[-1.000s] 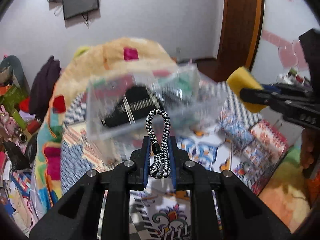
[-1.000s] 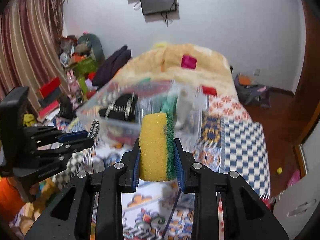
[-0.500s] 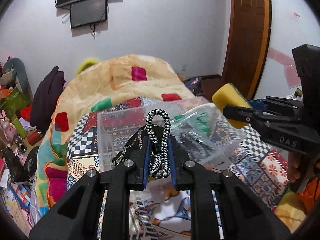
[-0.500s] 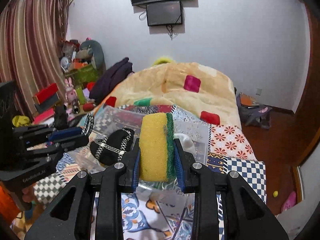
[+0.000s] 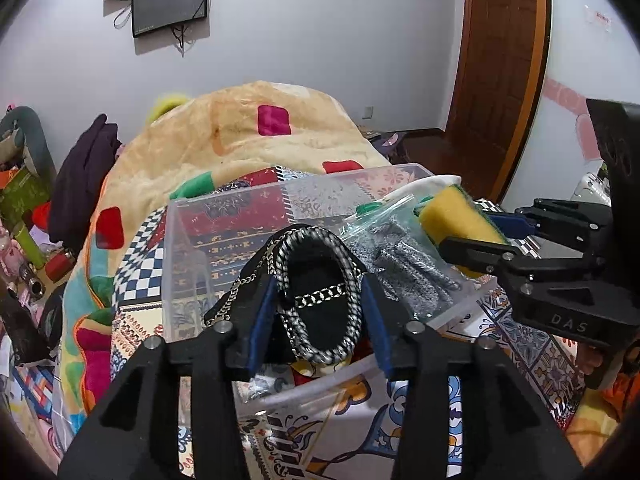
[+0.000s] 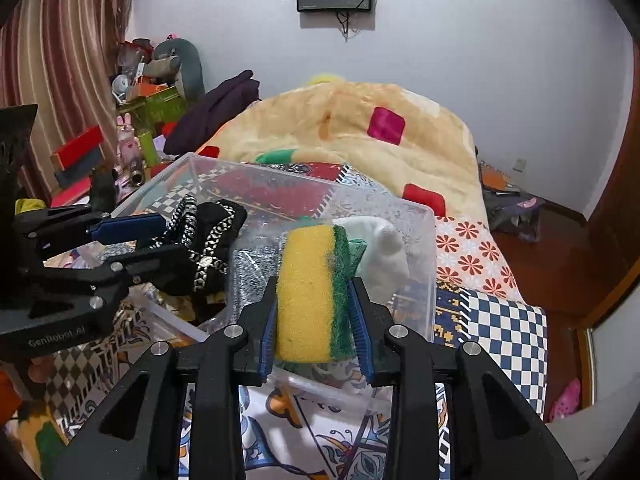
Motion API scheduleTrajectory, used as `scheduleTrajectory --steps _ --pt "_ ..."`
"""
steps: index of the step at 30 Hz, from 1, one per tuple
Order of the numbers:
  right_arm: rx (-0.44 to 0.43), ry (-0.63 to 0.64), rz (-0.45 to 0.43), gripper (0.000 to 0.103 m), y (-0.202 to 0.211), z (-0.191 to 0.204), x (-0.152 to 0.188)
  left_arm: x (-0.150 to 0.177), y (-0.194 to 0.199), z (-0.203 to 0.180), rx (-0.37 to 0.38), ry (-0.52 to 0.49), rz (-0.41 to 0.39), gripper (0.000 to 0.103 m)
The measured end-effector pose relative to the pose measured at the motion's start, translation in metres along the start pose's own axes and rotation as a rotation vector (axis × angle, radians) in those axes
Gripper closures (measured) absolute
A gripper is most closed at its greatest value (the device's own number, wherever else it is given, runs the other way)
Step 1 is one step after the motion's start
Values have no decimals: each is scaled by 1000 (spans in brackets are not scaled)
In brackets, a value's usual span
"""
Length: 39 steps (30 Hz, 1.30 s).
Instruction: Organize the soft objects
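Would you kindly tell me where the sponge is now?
In the right wrist view the sponge sits mid-frame in the right gripper, over the clear bin.

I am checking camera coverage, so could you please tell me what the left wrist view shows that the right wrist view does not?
Only the left wrist view shows the wooden door and the braided loop spread wide between the left gripper. Only the right wrist view shows the striped curtain. Both show the clear bin, the sponge in the right gripper, and the blanket.
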State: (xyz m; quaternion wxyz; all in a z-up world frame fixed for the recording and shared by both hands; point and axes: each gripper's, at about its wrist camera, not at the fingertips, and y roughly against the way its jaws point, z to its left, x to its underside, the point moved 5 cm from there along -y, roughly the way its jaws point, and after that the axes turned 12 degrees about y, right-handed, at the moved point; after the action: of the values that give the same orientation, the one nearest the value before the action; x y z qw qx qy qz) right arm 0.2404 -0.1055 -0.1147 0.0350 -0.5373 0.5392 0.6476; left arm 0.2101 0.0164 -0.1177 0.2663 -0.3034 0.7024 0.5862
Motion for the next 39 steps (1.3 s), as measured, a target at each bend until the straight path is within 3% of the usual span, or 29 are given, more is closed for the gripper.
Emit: scheduleTrajectory --steps 2,5,16,19,23,27,29,39 --pt "-2 -4 -10 62 7 0 -1 -1 6 0 -2 3 -13 52" --pt "-3 -11 -34 57 16 -2 -5 -4 20 0 -1 15 -38 48" --pt "-16 -51 -201 56 90 7 -30 -15 110 1 -1 67 -231 47" --pt "-5 -52 -254 56 114 13 -33 -15 135 -2 -1 71 -291 39" --pt "13 -47 -315 40 139 22 -35 -11 164 -9 5 71 -355 30" --pt "52 -35 -375 27 161 30 -35 -9 183 -14 0 72 -409 10" --pt "70 -34 -403 19 167 32 -35 -7 189 -17 -8 68 -436 5" --pt "112 -40 -447 5 172 37 -23 2 199 -27 -8 51 -457 0"
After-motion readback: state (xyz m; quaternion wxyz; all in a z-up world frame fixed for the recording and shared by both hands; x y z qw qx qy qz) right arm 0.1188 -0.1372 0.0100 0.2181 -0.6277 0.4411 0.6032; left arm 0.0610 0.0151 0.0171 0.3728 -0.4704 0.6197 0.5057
